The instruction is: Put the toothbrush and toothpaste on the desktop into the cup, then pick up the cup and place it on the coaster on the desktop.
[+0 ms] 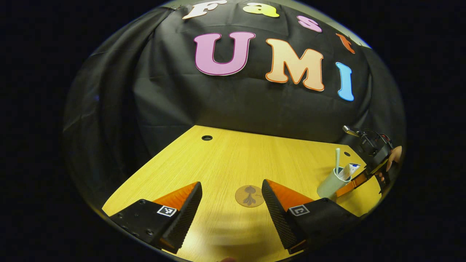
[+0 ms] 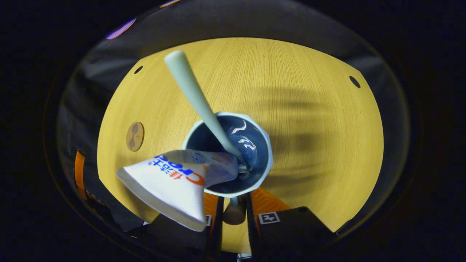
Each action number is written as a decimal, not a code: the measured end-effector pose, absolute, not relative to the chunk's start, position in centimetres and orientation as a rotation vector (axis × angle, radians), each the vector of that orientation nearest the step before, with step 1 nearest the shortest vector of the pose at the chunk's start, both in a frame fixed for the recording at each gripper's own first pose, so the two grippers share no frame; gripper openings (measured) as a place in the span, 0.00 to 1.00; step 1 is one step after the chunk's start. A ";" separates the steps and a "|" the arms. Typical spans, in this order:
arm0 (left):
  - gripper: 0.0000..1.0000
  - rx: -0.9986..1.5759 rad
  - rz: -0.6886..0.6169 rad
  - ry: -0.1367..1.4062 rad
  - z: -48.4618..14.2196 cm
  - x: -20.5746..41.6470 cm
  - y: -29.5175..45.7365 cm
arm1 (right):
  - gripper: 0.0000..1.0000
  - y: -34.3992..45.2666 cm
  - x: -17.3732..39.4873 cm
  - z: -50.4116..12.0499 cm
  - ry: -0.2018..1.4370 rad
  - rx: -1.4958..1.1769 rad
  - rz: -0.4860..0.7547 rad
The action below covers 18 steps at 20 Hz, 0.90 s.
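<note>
Cup (image 2: 255, 153) holds toothbrush (image 2: 196, 94), toothpaste (image 2: 171, 178) | right hand-held gripper (image 2: 233, 214) clamps its handle | left hand-held gripper (image 1: 233, 203) spread wide

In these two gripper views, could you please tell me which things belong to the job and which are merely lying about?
Job: cup, toothbrush and toothpaste standing in it, coaster, right gripper at the cup's handle, left gripper.

Lying about: nothing loose; just the desktop with its holes.

One cup (image 2: 228, 154), toothbrush (image 2: 198, 98), toothpaste (image 2: 174, 182), coaster (image 1: 249, 196).
</note>
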State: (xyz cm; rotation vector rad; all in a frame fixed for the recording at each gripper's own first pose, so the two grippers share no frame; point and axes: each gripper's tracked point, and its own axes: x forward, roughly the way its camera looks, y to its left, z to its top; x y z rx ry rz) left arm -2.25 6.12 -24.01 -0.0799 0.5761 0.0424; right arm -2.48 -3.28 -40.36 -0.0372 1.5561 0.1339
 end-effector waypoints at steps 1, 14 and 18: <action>0.95 -0.080 0.042 0.575 -24.0 -2.2 6.3 | 0.36 -3.1 -2.5 -40.2 1.554 -0.049 0.136; 0.95 -0.072 0.019 0.574 -24.5 -1.2 9.1 | 0.27 -2.2 -2.3 -40.5 1.520 -0.051 0.199; 0.95 -0.076 0.019 0.577 -24.8 -1.1 10.7 | 0.27 -2.0 -2.1 -40.7 1.506 -0.049 0.230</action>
